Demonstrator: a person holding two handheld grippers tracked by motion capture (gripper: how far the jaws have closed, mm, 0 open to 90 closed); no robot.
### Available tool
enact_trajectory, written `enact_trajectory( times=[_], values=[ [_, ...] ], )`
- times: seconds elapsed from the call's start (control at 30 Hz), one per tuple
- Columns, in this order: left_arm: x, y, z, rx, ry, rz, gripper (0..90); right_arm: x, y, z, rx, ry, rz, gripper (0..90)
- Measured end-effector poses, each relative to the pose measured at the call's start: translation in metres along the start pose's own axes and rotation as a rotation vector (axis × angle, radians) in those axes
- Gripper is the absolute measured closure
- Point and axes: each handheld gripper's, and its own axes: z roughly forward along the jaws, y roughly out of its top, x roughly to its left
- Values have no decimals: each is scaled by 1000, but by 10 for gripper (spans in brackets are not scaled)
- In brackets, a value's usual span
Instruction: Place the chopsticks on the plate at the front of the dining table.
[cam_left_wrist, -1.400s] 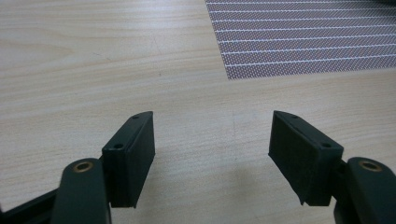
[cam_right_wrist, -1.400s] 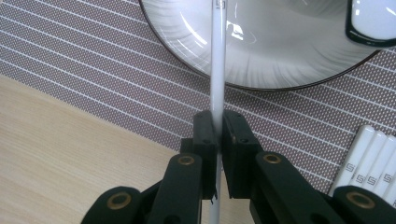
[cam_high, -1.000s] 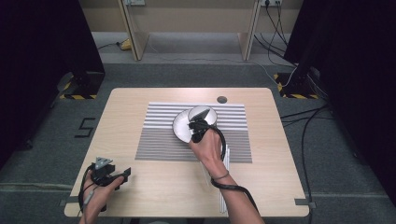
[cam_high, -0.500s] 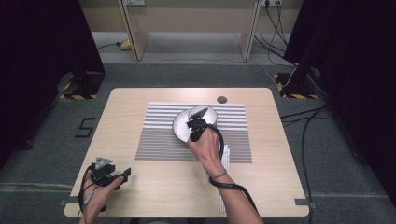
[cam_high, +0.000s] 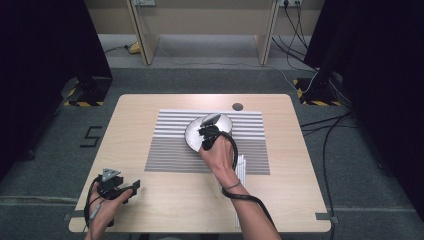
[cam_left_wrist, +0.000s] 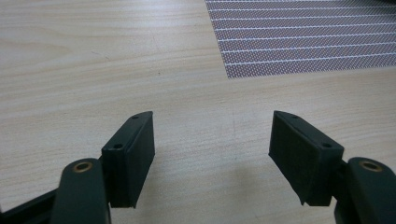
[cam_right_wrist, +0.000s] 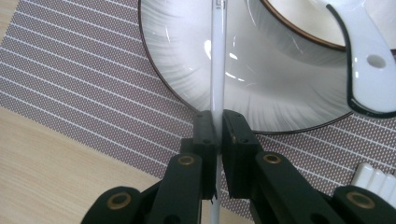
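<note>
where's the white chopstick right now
In the right gripper view the white chopstick is clamped between the right tool's jaws, reaching up over the near rim of the grey plate, left of the white spoon.

Even overhead light on my table (cam_high: 150, 107); room sides near black. High view soft, slightly grainy. Soft shadow between my left jaws on wood. White glare streaks on plate (cam_right_wrist: 280, 79). My right jaws close up, slightly blurred; mat (cam_right_wrist: 70, 70) weave sharp.
</note>
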Motion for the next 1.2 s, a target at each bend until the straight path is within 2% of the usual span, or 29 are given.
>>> enact_trajectory(
  times=[0.63,1.2],
  values=[
    [0,0,0,0,-1,-3,308,-2,11,5,-27,-15,15,852],
    [0,-1,1,4,-3,-1,308,1,19,10,-42,-25,11,853]
  ],
)
